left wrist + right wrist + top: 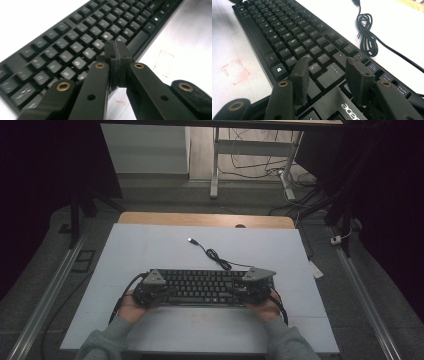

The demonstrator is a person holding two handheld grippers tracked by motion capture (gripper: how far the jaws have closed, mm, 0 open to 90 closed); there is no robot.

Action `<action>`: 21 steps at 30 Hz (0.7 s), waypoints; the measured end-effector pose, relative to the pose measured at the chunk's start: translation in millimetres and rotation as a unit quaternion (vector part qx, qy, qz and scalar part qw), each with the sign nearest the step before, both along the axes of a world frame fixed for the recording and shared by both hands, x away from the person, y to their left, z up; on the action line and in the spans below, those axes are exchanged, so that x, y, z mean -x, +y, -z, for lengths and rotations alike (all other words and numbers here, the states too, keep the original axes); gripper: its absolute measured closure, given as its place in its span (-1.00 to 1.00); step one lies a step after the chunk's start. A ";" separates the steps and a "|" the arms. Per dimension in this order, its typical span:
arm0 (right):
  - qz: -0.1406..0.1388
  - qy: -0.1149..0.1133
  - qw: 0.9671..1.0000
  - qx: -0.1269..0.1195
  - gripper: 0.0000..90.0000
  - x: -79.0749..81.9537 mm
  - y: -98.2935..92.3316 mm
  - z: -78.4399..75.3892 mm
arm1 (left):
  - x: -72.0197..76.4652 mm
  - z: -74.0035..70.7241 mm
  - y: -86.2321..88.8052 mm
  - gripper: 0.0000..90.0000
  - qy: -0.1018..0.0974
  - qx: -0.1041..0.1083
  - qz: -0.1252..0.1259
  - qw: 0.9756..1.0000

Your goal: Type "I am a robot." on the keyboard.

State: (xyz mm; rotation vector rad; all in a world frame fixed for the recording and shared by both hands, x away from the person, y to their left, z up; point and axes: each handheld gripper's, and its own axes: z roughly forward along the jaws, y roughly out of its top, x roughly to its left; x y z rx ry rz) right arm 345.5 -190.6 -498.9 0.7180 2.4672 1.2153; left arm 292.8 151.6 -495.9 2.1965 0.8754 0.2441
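Hovering over keyboard [75, 47] | left gripper [115, 53] shut, empty | right gripper [328, 72] apart

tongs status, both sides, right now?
Left tongs: shut, nothing between them, over the keyboard.
Right tongs: open, over the Enter key, holding nothing.

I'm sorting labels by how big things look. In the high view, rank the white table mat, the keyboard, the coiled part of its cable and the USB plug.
Largest to smallest in the high view:
1. white table mat
2. keyboard
3. coiled part of the cable
4. USB plug
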 end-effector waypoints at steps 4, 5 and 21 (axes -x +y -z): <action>0.000 0.000 1.000 0.001 0.21 -0.2 -0.1 0.1 | 0.2 4.2 -7.3 0.97 0.006 -0.010 0.012 1.000; 0.000 0.000 1.000 0.001 0.21 -0.3 -0.2 0.2 | 0.7 5.0 -9.0 0.97 0.007 -0.009 0.011 1.000; 0.000 0.000 1.000 0.003 0.21 -0.5 -0.1 0.5 | -2.1 14.4 -20.3 0.97 0.008 -0.029 0.011 0.999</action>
